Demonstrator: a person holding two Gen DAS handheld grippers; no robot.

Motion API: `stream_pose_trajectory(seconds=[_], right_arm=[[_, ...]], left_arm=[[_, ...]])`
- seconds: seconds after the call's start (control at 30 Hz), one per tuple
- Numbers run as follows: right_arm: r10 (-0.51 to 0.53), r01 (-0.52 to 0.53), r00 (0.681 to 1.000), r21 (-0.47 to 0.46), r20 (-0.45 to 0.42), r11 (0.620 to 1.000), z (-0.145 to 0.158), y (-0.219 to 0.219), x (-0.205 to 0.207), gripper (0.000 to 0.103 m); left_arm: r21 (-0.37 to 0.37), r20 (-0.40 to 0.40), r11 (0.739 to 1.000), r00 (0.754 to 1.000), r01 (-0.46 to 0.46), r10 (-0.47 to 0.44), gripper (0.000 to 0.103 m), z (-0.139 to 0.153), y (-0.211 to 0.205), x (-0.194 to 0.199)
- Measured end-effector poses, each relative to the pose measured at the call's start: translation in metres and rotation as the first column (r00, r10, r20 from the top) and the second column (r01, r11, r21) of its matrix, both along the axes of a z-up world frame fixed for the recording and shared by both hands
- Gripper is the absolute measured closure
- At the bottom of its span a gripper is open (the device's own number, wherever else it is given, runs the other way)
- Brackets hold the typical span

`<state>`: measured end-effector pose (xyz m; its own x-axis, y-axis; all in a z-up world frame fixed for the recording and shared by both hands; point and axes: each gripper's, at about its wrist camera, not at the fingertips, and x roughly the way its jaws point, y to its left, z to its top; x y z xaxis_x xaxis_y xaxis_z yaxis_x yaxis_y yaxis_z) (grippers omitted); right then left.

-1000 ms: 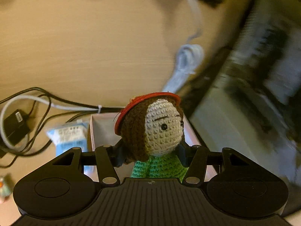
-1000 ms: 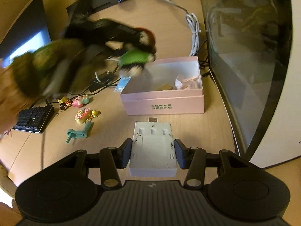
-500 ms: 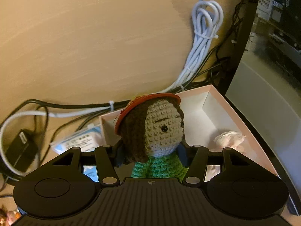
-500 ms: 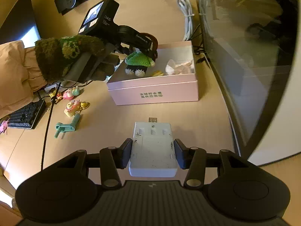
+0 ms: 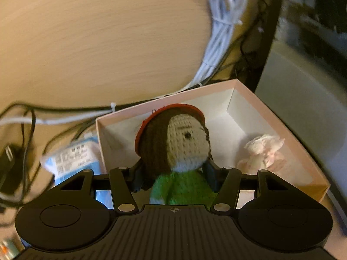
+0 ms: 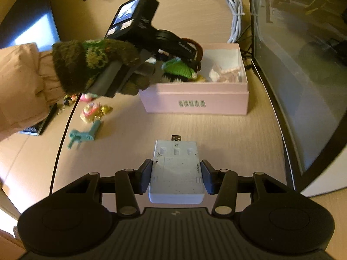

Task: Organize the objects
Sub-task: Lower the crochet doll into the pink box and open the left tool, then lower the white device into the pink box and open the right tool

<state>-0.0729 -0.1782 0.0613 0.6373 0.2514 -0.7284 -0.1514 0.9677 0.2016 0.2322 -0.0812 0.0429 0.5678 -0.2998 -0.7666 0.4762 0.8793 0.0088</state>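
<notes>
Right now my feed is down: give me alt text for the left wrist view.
The left gripper holds a crocheted doll with brown hair and a green top between its fingers, over the open pink box. A pale pink crumpled item lies inside the box at the right, and cables trail across the wooden desk behind.

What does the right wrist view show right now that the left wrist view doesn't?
Right wrist only: the right gripper clamped on a white USB charger, the gloved hand carrying the left gripper, a teal toy, and small figurines on the desk.

Left wrist only: the crochet doll's face, a blue packet beside the box, and black cables.

Both: the pink box, the doll held over it, the pale pink item inside, and the white coiled cable.
</notes>
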Motion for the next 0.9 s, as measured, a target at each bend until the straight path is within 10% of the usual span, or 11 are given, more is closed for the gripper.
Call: stream_pose_trajectory(seconds=[0.6,0.9], right_arm=[[-0.008,0.009,1.000,-0.030,0.025,0.999,0.015,0.010,0.017,0.056],[-0.043,0.045,0.996,-0.025,0.082,0.999,0.030,-0.001,0.027,0.056]], left_arm=[[0.036,0.084,0.998,0.995,0.053,-0.056,0.047,0.019,0.006,-0.010],[-0.367,0.069,0.918,0.980,-0.148,0.186,0.049,0.078,0.098,-0.071]])
